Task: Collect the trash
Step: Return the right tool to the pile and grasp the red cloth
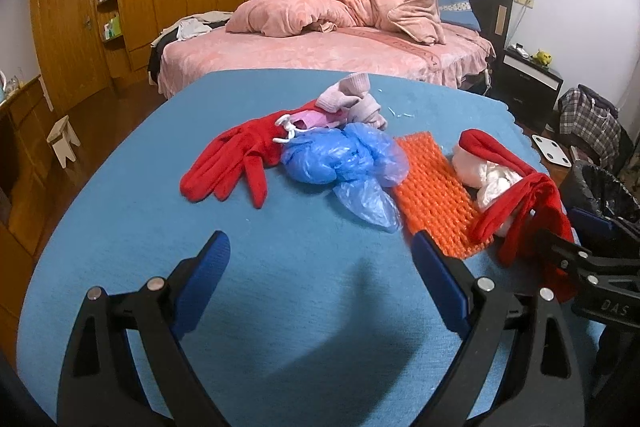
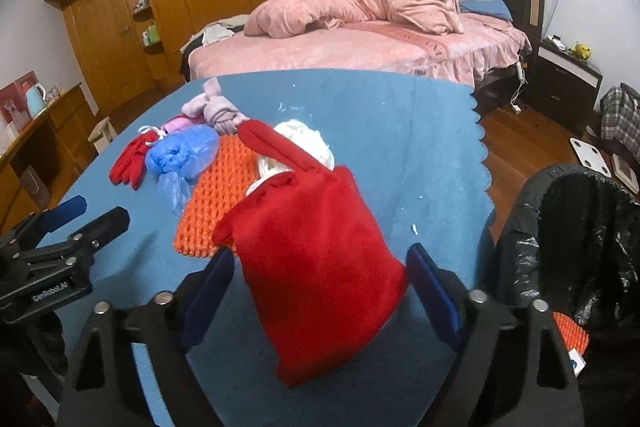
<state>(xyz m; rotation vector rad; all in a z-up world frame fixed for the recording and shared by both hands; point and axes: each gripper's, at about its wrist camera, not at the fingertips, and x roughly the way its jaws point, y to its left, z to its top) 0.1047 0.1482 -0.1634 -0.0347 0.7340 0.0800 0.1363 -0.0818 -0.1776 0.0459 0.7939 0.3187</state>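
An orange foam net [image 2: 570, 337] lies by the lined bin [image 2: 576, 227]; both grippers gape empty (right gripper [image 2: 320, 267] straddling a red glove [image 2: 316, 267]), and the blue plastic bag [image 2: 180, 151] remains.

A crumpled blue plastic bag [image 1: 344, 163] lies mid-table, a loose flap trailing toward the near edge. Just right of it an orange foam net sleeve [image 1: 434, 195] lies flat, running from far to near. A white crumpled wad [image 1: 486, 175], perhaps plastic or tissue, sits at the sleeve's right, partly under red cloth. The black-lined trash bin [image 2: 576, 239] stands off the table's right edge.
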